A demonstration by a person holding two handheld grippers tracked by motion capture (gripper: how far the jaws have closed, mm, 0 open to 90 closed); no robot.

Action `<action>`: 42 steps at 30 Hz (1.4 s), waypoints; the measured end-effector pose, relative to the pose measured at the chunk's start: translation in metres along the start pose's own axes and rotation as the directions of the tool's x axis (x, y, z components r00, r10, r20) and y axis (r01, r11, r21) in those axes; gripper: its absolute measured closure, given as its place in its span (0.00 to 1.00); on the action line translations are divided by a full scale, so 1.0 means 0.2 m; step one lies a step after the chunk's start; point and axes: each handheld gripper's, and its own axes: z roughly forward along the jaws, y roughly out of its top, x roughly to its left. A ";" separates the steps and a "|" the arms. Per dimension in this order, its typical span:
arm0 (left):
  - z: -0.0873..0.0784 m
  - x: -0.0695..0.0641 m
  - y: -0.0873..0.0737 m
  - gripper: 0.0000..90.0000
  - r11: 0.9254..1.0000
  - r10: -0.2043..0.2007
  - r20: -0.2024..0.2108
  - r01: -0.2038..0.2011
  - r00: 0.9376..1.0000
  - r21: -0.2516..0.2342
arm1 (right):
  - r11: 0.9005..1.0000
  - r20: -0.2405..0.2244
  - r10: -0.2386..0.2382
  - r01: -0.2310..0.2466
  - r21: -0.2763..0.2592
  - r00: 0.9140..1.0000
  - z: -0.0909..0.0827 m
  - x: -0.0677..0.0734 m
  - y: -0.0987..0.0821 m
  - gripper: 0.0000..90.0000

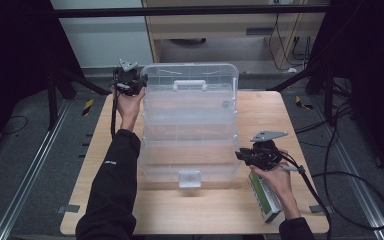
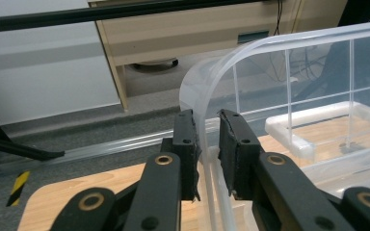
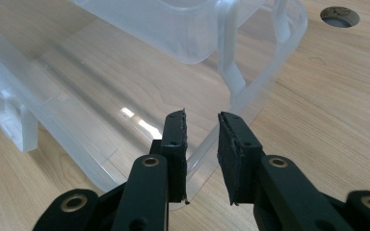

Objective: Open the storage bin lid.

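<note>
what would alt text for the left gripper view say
The left gripper has its two black jaws on either side of the curved rim of a clear plastic storage box, at its corner. Past the rim are the box's clear dividers and white handle, the wooden table below, and a light wooden cabinet behind.

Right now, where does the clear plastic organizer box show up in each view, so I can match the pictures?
High view: the clear organizer box stands opened in tiers at the table's centre.
Left gripper view: its curved lid rim rises between the jaws, right of centre.
Right gripper view: its lower corner edge lies just ahead of the jaws, with the box body at upper left.
Shared landmark: the wooden table.
</note>
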 end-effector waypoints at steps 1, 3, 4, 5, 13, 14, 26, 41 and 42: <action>0.00 0.00 0.00 0.85 1.000 -0.002 0.002 0.002 1.000 -0.001 | 1.000 0.000 0.000 0.000 0.001 1.000 0.00 0.00 0.00 0.82; 0.00 0.00 0.00 0.85 1.000 -0.006 0.005 0.006 1.000 0.000 | 1.000 0.002 -0.003 0.003 0.000 1.000 0.00 0.00 0.00 0.82; 0.00 0.01 0.00 0.85 1.000 -0.004 0.005 0.004 1.000 0.000 | 1.000 0.002 0.000 0.000 0.001 1.000 0.00 0.00 0.00 0.82; 0.01 0.01 0.00 0.85 1.000 -0.002 0.005 0.002 1.000 0.000 | 1.000 0.002 0.000 0.000 0.001 1.000 0.00 0.00 0.00 0.82; 0.02 0.03 -0.02 0.81 0.999 0.039 0.042 -0.040 0.998 0.013 | 1.000 0.005 -0.012 0.012 -0.001 1.000 0.00 0.00 0.00 0.82; 0.02 0.04 -0.02 0.82 0.999 0.041 0.054 -0.041 0.998 0.013 | 1.000 0.005 -0.010 0.010 0.000 1.000 0.00 0.00 0.00 0.82; -0.21 0.11 -0.14 0.80 1.000 -0.010 0.032 0.010 0.999 0.026 | 1.000 -0.003 -0.002 0.002 -0.008 1.000 -0.01 0.00 0.01 0.89; -0.59 0.09 -0.36 0.68 0.999 0.013 0.094 -0.017 0.996 0.045 | 1.000 0.005 0.012 -0.012 -0.001 1.000 -0.01 0.01 0.01 0.88; -0.62 0.08 -0.40 0.67 0.998 0.016 0.100 -0.021 0.995 0.052 | 1.000 0.007 0.015 -0.015 -0.002 1.000 -0.01 0.01 0.01 0.87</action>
